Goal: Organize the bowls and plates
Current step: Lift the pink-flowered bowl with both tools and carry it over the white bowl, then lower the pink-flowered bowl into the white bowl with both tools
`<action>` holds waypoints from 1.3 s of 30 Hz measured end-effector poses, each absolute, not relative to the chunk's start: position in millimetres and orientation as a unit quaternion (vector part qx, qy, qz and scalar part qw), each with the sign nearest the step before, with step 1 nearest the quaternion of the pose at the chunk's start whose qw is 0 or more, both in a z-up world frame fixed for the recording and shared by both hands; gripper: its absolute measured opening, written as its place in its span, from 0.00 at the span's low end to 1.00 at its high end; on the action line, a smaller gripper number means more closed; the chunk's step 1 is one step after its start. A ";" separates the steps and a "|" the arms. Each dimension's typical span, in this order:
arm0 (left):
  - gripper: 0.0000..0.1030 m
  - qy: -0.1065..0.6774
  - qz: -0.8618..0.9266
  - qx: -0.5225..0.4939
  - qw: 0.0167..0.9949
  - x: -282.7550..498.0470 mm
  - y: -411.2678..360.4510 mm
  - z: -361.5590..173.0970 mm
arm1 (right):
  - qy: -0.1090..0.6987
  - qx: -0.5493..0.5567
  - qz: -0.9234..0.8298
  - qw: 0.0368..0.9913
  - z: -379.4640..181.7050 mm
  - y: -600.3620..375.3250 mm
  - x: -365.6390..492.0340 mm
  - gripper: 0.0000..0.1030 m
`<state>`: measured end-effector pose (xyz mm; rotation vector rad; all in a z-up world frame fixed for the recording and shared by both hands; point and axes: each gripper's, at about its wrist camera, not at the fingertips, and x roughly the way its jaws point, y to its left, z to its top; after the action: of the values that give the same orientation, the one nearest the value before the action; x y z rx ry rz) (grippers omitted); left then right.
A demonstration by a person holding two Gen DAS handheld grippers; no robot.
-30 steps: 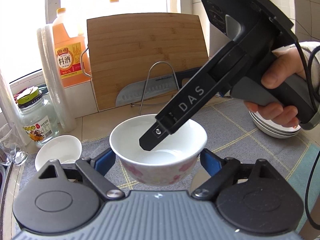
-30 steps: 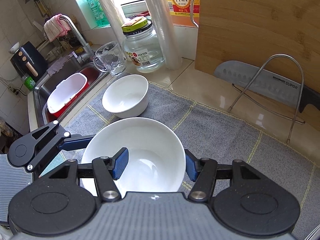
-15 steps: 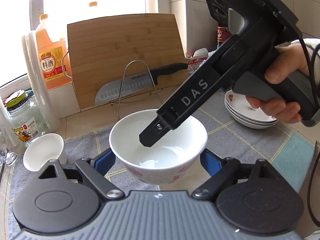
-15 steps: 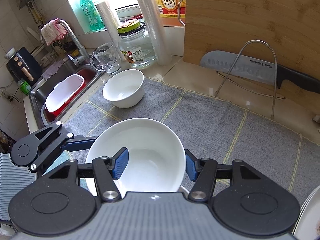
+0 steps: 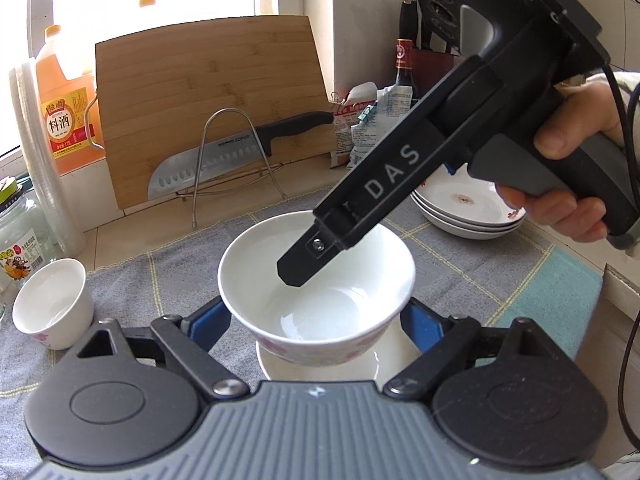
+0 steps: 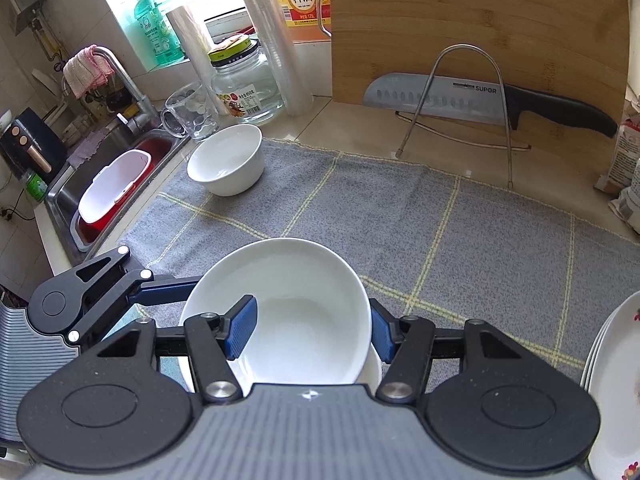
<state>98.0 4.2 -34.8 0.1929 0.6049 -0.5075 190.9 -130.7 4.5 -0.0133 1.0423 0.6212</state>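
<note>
A white bowl with pink flowers (image 5: 316, 280) sits between the fingers of my left gripper (image 5: 316, 316), which grip its sides. It hangs just above a white plate (image 5: 384, 364) on the grey mat. My right gripper (image 6: 308, 330) clamps the same bowl's (image 6: 296, 312) near rim, one finger (image 6: 240, 332) inside, one outside. A second white bowl (image 6: 226, 164) stands at the mat's far left, also in the left wrist view (image 5: 52, 304). A stack of flowered plates (image 5: 468, 210) lies at the right, also seen in the right wrist view (image 6: 616, 380).
A bamboo cutting board (image 5: 208, 112) and knife (image 6: 480, 100) on a wire stand (image 6: 468, 92) are at the back. A glass jar (image 6: 244, 80), glass mug (image 6: 192, 112), cooking wine bottle (image 5: 64, 108) and sink (image 6: 108, 184) lie left. Food bags (image 5: 368, 124) stand back right.
Both grippers carried the bowl to the right, away from the second bowl and toward the plate stack. A white plate now shows beneath the held bowl.
</note>
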 end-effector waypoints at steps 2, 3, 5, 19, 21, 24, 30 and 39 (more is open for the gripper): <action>0.88 0.299 -0.249 0.094 0.916 96.7 2.5 -37.4 | 0.492 -0.003 0.288 0.821 1.7 -132.8 188.2 0.63; 0.88 0.301 -0.251 0.094 0.915 95.9 2.1 -39.0 | 0.494 -0.002 0.287 0.821 -0.3 -133.9 187.1 0.63; 0.88 0.305 -0.254 0.094 0.913 94.4 0.7 -41.9 | 0.497 -0.001 0.285 0.819 -3.3 -134.7 185.5 0.63; 0.88 0.321 -0.259 0.096 0.906 91.3 -2.1 -53.4 | 0.510 0.003 0.279 0.814 -17.0 -135.7 180.9 0.63; 0.88 0.322 -0.259 0.096 0.905 91.5 -2.5 -55.2 | 0.511 0.003 0.279 0.813 -17.7 -135.7 181.1 0.63; 0.88 0.323 -0.259 0.096 0.905 91.5 -2.2 -56.0 | 0.513 0.002 0.279 0.812 -19.7 -135.7 181.3 0.63; 0.88 0.327 -0.258 0.092 0.904 92.5 -0.4 -58.4 | 0.514 0.000 0.280 0.811 -22.3 -133.7 182.1 0.63; 0.88 0.330 -0.256 0.092 0.904 91.9 -2.0 -59.2 | 0.517 -0.001 0.280 0.809 -24.9 -133.9 182.0 0.63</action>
<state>91.9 -2.0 -59.2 0.1895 0.6824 -0.5298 182.0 -133.9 -24.9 -0.0024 1.1059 0.5982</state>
